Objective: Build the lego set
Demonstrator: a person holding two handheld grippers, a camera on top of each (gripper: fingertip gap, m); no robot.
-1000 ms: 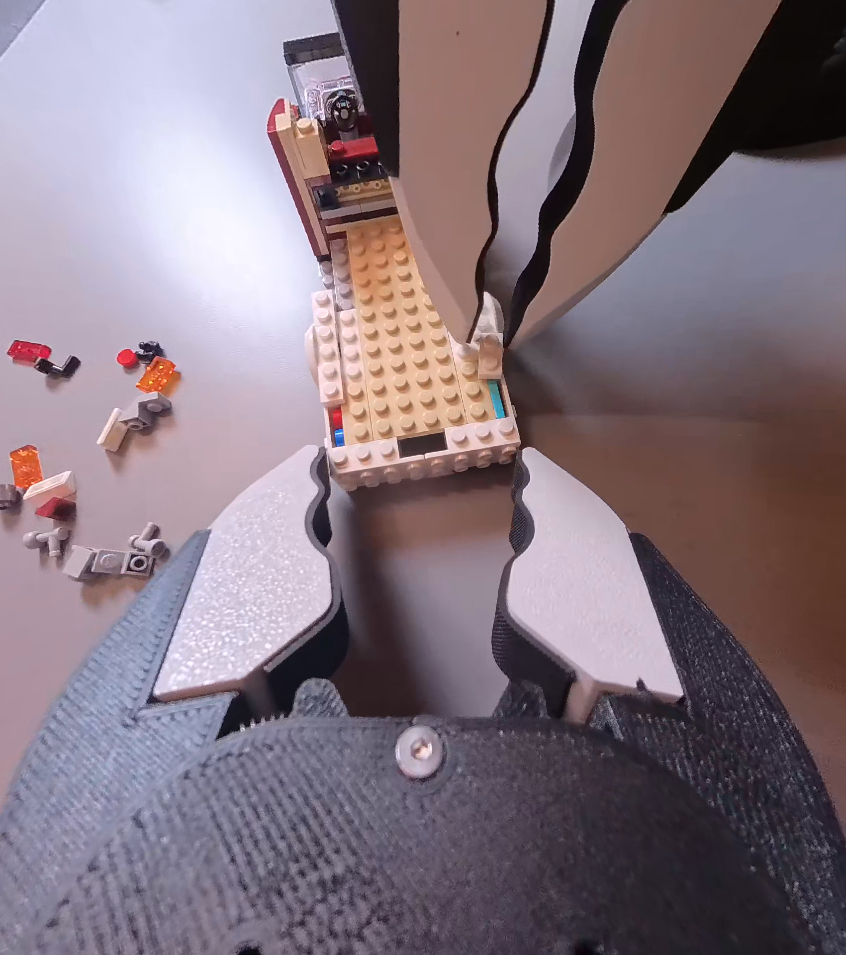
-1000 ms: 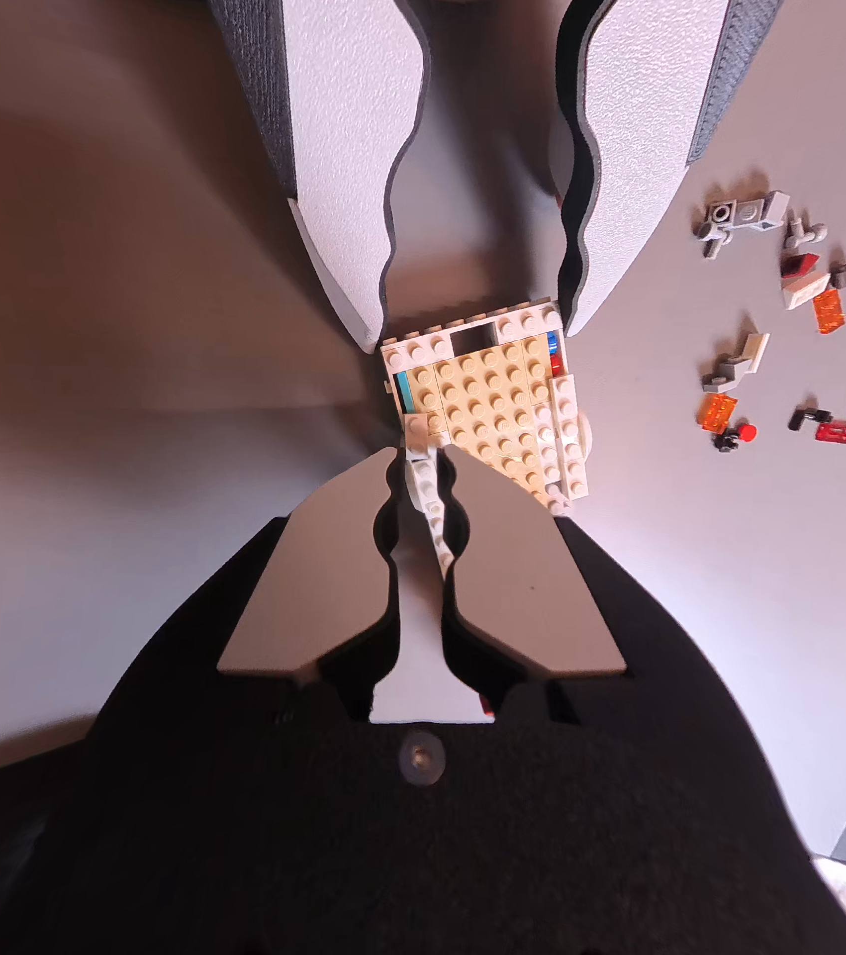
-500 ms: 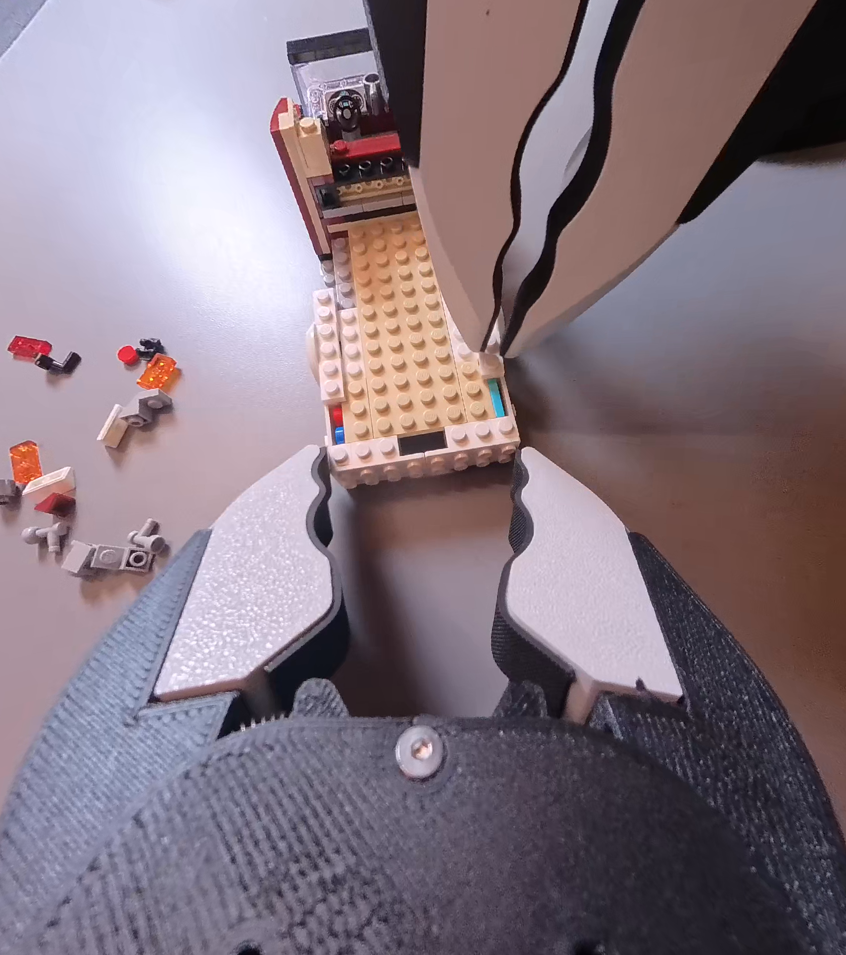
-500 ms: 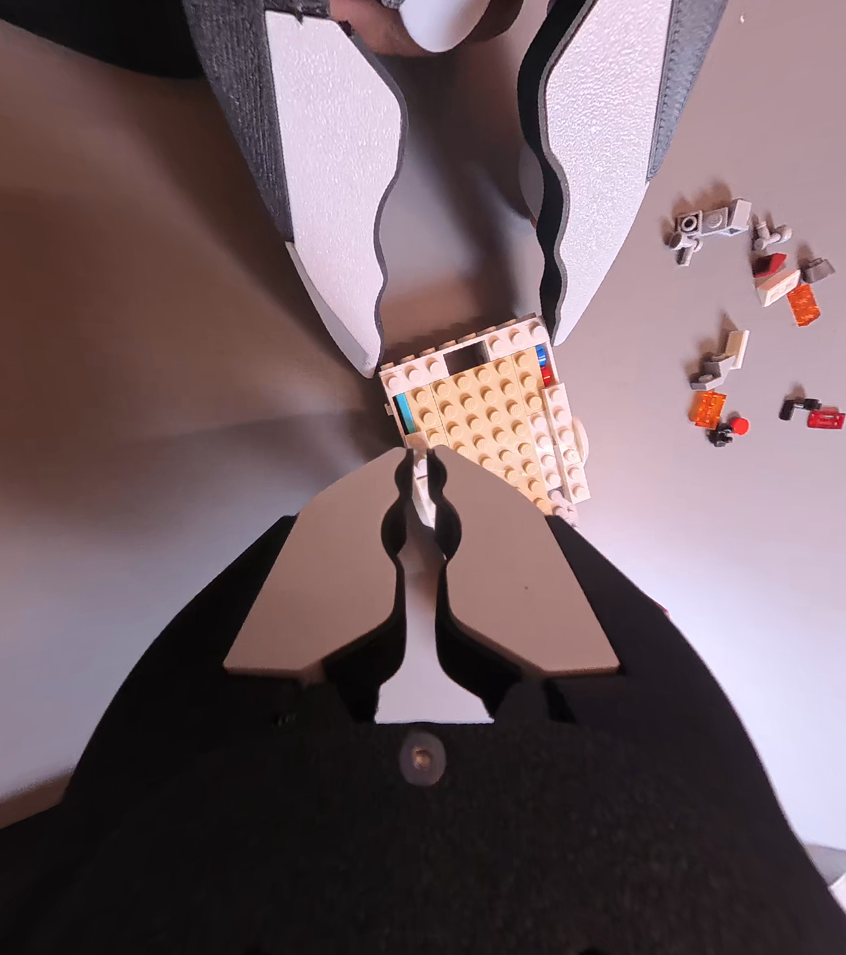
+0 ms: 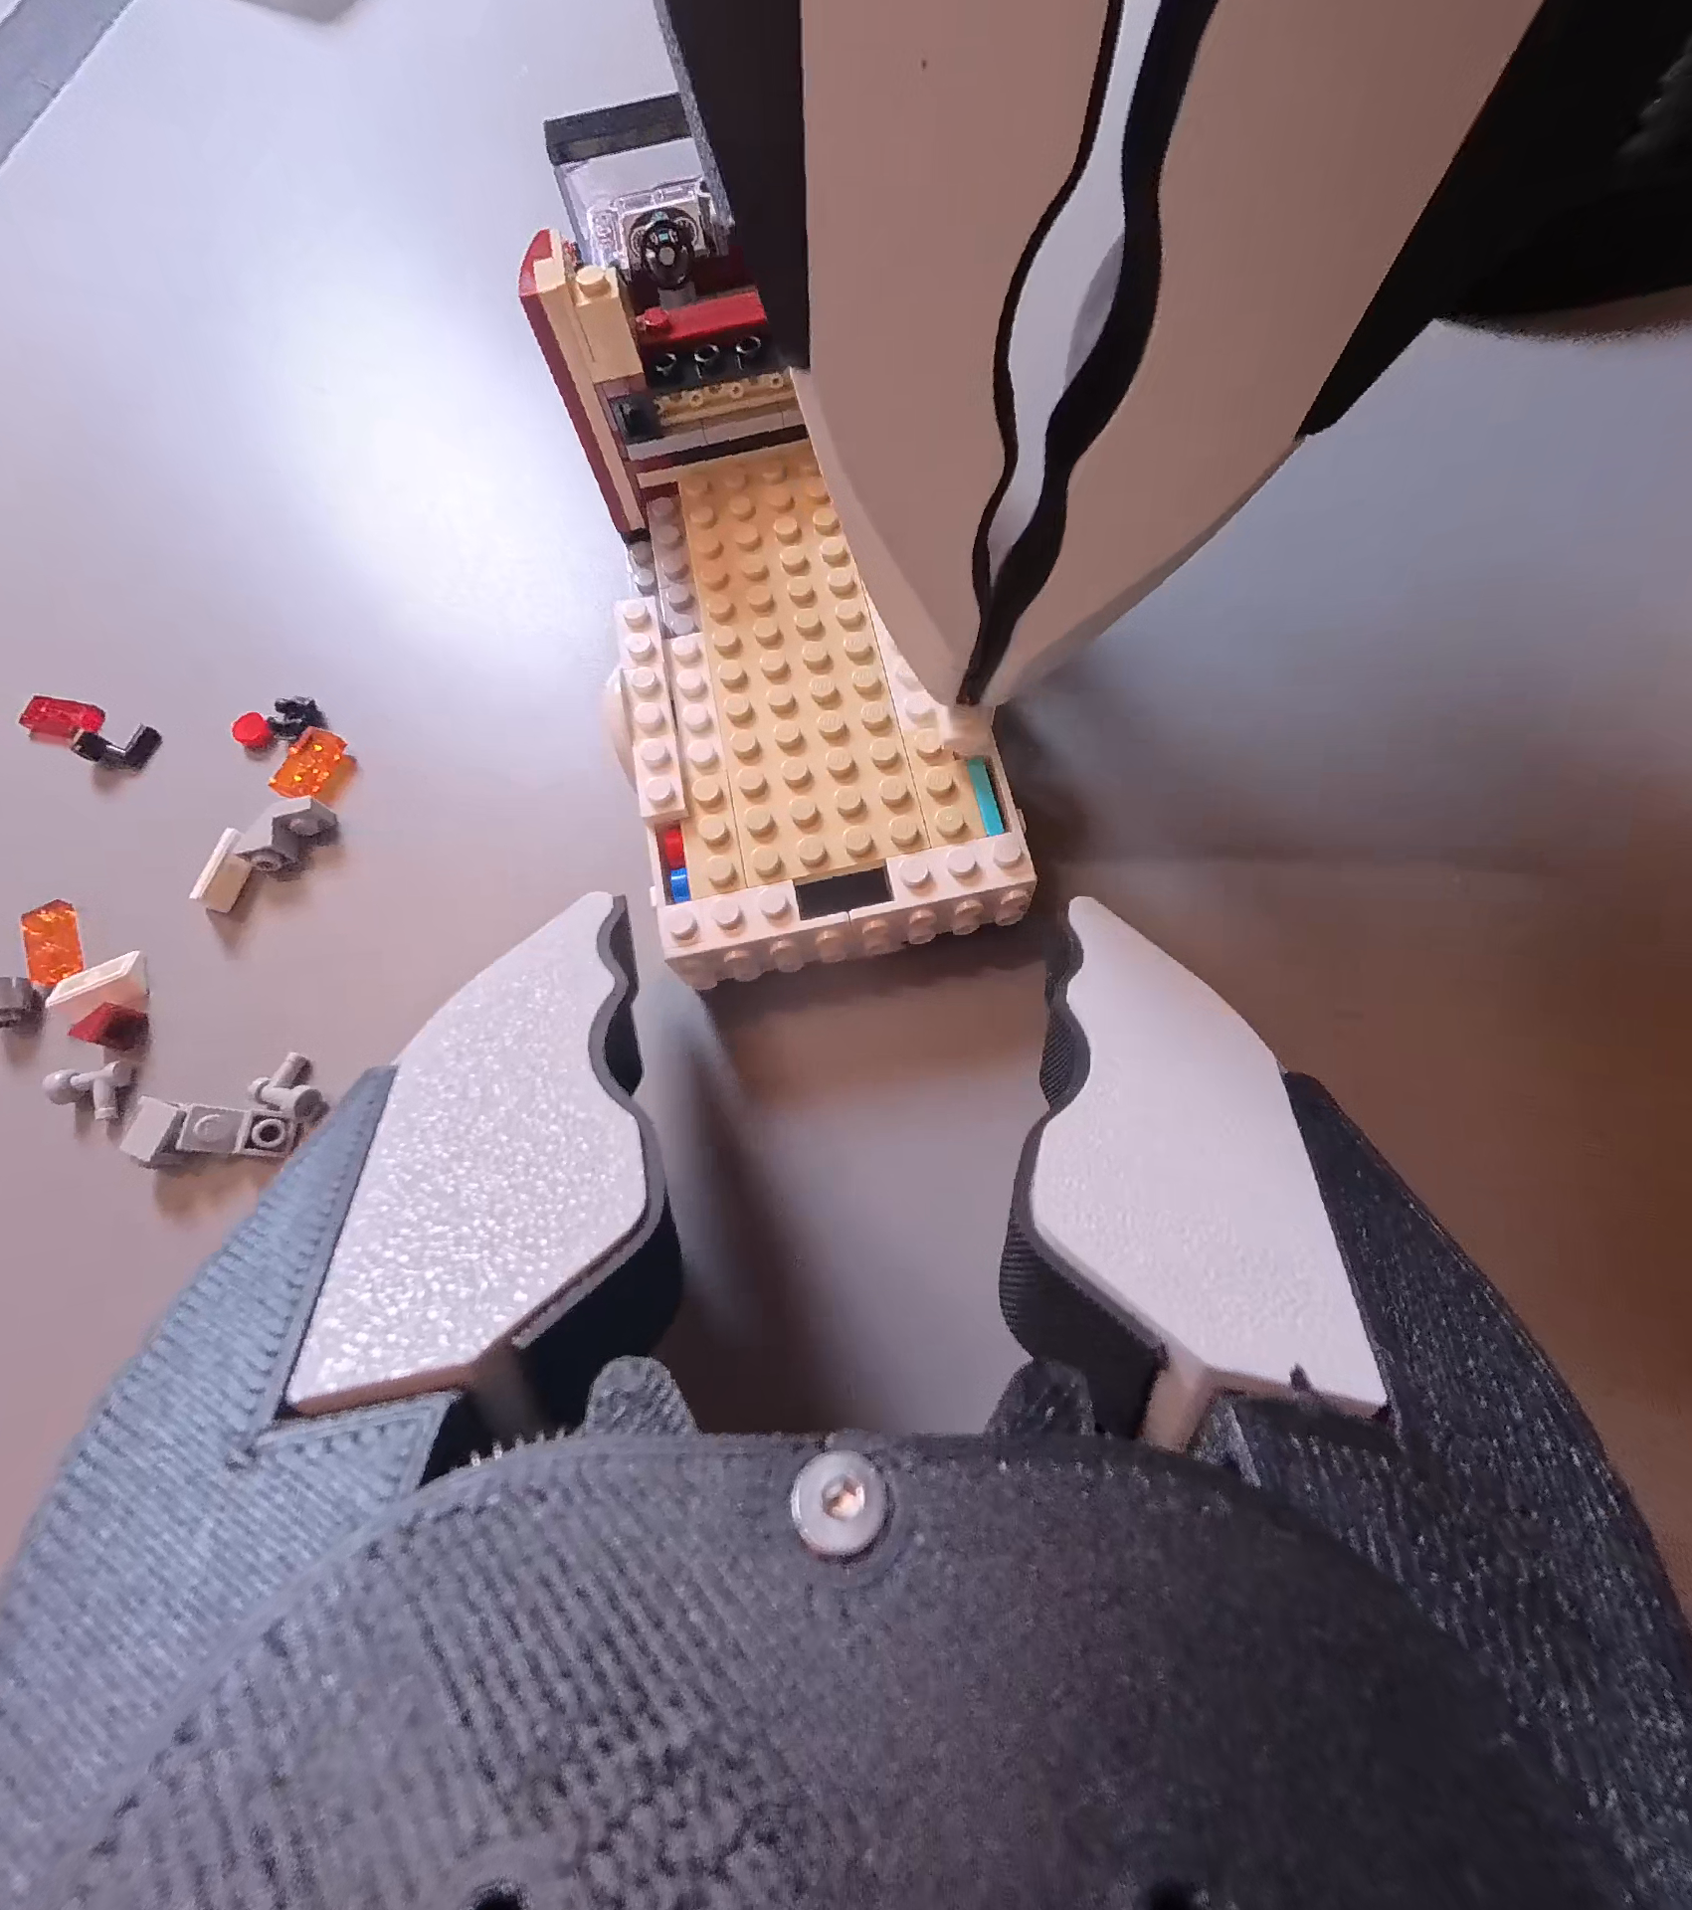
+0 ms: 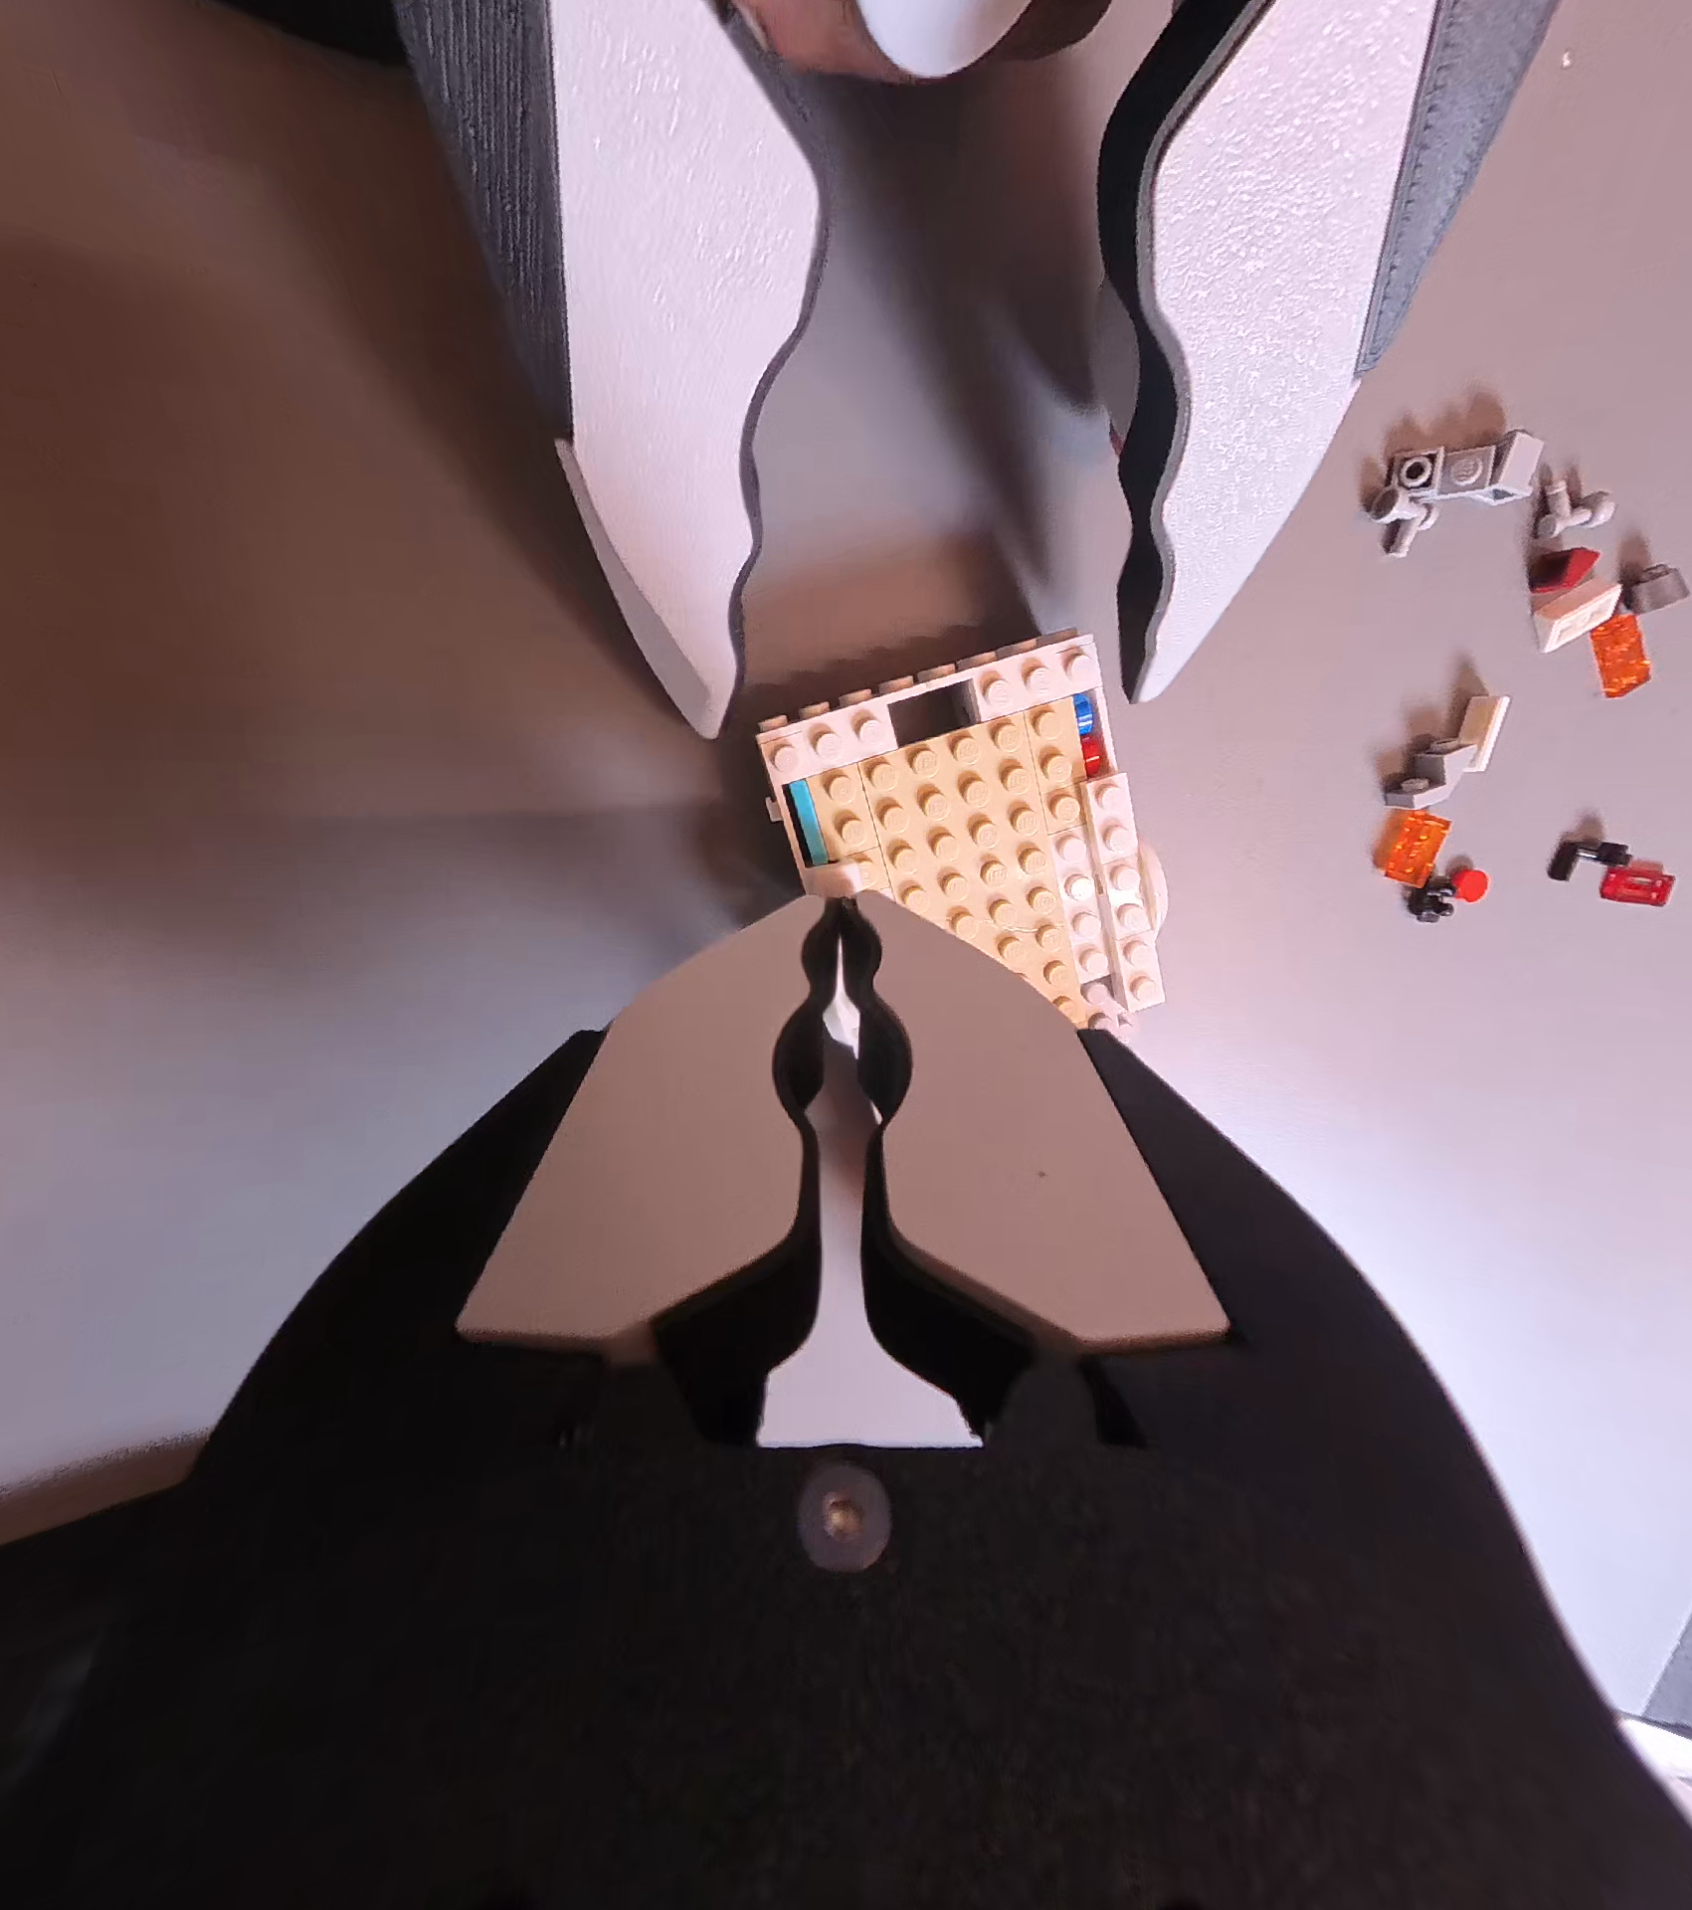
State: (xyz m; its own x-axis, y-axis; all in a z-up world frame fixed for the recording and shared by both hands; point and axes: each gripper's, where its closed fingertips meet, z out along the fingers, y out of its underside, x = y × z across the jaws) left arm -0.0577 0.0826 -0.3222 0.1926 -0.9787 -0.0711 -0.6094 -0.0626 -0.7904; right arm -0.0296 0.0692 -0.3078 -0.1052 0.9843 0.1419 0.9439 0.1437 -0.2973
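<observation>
The right gripper (image 5: 971, 698) covers the far right part of the lego model (image 5: 800, 713) in the left wrist view, and its body runs off the top edge. In the right wrist view its own fingers (image 6: 1007, 1116) hide the model's near end. What they pinch shows only as a white sliver; its shape cannot be told. The loose pieces (image 6: 1503, 661) are too small to identify individually.

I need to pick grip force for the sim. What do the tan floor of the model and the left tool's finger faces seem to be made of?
Tan floor: apparently hard moulded plastic, smooth with a slight sheen on its studs. Left tool fingers: pale faces with a pebbled, speckled texture, probably printed or coated plastic, edged by a dark wavy strip, possibly rubber.
</observation>
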